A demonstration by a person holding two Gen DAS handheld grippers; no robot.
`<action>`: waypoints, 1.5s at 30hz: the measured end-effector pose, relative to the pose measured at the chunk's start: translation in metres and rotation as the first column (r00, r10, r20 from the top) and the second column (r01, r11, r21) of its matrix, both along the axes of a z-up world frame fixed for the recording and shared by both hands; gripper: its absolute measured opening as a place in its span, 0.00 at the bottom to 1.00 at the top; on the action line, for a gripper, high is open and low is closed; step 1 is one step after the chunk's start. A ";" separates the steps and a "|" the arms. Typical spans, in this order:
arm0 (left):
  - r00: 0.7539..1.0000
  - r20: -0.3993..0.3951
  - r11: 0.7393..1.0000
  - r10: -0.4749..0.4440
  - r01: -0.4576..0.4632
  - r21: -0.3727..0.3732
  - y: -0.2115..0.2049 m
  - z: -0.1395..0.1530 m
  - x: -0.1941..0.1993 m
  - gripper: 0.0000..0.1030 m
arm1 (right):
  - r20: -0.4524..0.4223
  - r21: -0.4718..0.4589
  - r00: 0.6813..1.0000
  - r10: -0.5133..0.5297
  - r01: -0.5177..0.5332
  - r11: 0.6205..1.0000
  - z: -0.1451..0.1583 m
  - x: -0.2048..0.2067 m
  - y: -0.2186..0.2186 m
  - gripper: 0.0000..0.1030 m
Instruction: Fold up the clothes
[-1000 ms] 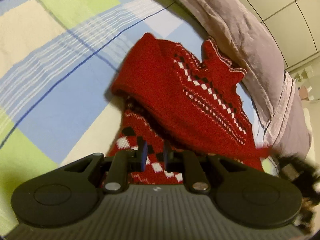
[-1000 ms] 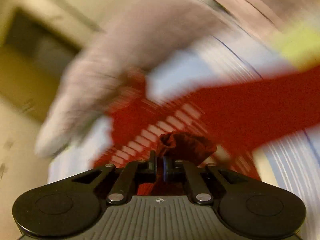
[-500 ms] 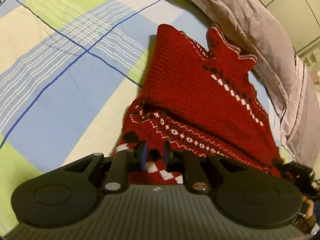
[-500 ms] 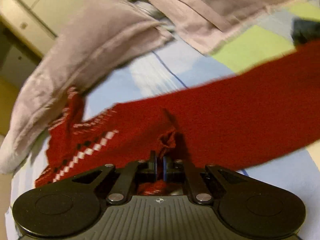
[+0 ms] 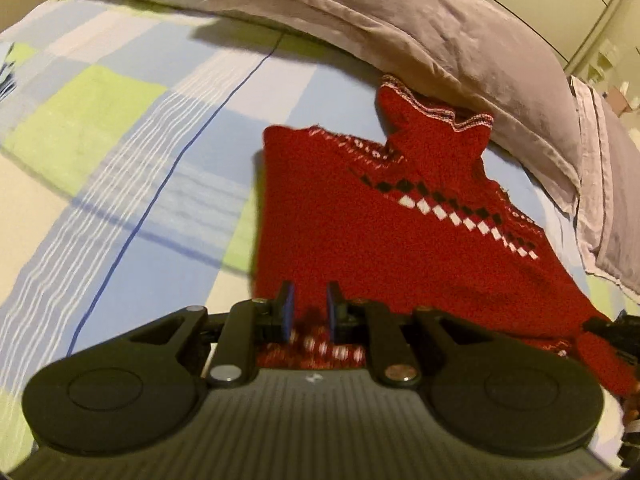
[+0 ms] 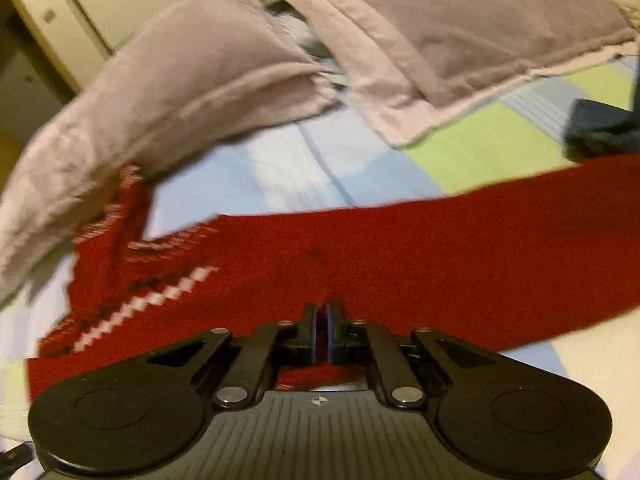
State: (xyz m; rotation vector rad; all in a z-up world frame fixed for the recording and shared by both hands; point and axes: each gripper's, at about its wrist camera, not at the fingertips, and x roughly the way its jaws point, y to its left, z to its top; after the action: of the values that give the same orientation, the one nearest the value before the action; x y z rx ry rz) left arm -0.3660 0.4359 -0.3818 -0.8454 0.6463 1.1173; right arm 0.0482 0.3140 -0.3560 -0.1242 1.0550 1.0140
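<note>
Red sweater spread on checked bedsheet.
Left gripper jaws parted over its hem; right gripper jaws pinch red knit.

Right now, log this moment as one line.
garment: red sweater flat on bed | left gripper: jaws parted over hem | right gripper: jaws pinching sweater | pillows behind

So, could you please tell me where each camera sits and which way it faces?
Left wrist: mounted behind the left claw, looking forward along its parted fingers over the red knitted sweater with diamond pattern toward the long mauve pillow.
Right wrist: mounted behind the right claw, whose fingers are nearly closed on the red knit, facing the pillows across the checked bedsheet.
Shared: sweater, sheet, pillows; the right claw's dark tip shows at the left view's right edge.
</note>
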 end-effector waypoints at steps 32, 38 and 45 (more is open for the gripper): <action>0.975 -0.186 0.978 -0.122 0.086 -0.189 -0.051 0.015 0.042 0.14 | -0.356 -0.060 0.830 -0.429 0.438 0.897 -0.007 0.115 -0.211 0.69; 0.977 -0.168 0.978 -0.133 0.102 -0.182 -0.068 0.031 0.054 0.17 | -0.427 -0.009 0.715 -0.553 0.609 0.793 -0.008 0.162 -0.269 0.49; 0.978 -0.162 0.978 -0.130 0.099 -0.184 -0.081 0.035 0.060 0.17 | -0.535 0.123 0.620 -0.574 0.729 0.673 -0.016 0.192 -0.302 0.42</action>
State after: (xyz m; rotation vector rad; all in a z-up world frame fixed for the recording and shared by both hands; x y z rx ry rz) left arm -0.3056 0.3554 -0.3471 -0.8548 0.9379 1.0465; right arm 0.2398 0.0123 -0.3717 0.7913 1.1969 0.5056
